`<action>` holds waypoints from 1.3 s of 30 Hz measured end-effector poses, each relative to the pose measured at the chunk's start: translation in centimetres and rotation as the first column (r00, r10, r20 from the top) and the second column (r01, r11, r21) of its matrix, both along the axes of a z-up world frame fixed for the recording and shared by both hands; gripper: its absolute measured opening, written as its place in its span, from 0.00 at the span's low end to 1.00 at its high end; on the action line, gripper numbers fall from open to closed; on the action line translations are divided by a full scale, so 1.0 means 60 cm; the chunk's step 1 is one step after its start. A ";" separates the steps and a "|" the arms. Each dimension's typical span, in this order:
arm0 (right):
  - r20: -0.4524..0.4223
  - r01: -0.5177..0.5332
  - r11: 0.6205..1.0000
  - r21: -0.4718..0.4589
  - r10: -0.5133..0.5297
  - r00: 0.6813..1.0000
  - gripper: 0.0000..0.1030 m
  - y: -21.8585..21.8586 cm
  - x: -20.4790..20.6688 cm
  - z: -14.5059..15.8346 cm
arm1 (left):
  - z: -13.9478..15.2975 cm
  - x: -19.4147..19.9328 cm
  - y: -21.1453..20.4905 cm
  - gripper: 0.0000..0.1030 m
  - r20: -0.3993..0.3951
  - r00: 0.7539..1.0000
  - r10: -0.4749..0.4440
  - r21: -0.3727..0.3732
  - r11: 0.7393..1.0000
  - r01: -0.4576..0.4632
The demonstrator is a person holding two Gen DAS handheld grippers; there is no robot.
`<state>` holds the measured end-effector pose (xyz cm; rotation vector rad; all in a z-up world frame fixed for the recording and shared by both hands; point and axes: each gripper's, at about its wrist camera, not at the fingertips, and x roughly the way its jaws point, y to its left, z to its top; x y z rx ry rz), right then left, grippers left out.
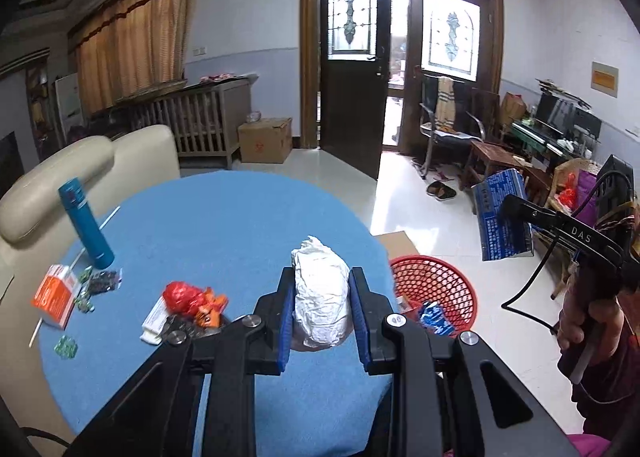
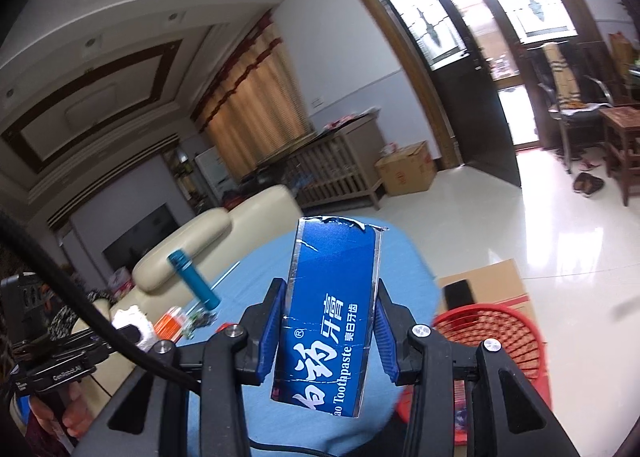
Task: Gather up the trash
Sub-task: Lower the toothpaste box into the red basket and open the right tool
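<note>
My left gripper [image 1: 322, 297] is shut on a crumpled white paper wad [image 1: 320, 293], held just above the blue round table [image 1: 224, 225]. My right gripper [image 2: 328, 325] is shut on a torn blue toothpaste box [image 2: 332, 313], lifted off the table; the same toothpaste box [image 1: 504, 213] shows at the right of the left wrist view, above the floor. A red mesh basket [image 1: 440, 289] stands on the floor by the table's right edge, with a blue wrapper inside. A red and orange wrapper pile [image 1: 192, 301] and an orange carton [image 1: 56, 293] lie on the table's left.
A teal flask [image 1: 86, 225] stands at the table's left, with a white straw and small green bits near it. A cream sofa [image 1: 80, 161] sits behind the table. A flat cardboard piece [image 2: 488, 281] lies behind the red basket [image 2: 496, 337]. Chairs and clutter line the right wall.
</note>
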<state>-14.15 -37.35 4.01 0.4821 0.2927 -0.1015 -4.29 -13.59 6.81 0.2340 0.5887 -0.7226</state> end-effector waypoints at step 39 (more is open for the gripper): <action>-0.311 0.251 0.916 0.314 -0.151 0.938 0.63 -0.212 0.007 -0.221 | -0.168 0.088 -0.336 0.69 -0.334 0.897 -0.289 0.093 0.937 0.336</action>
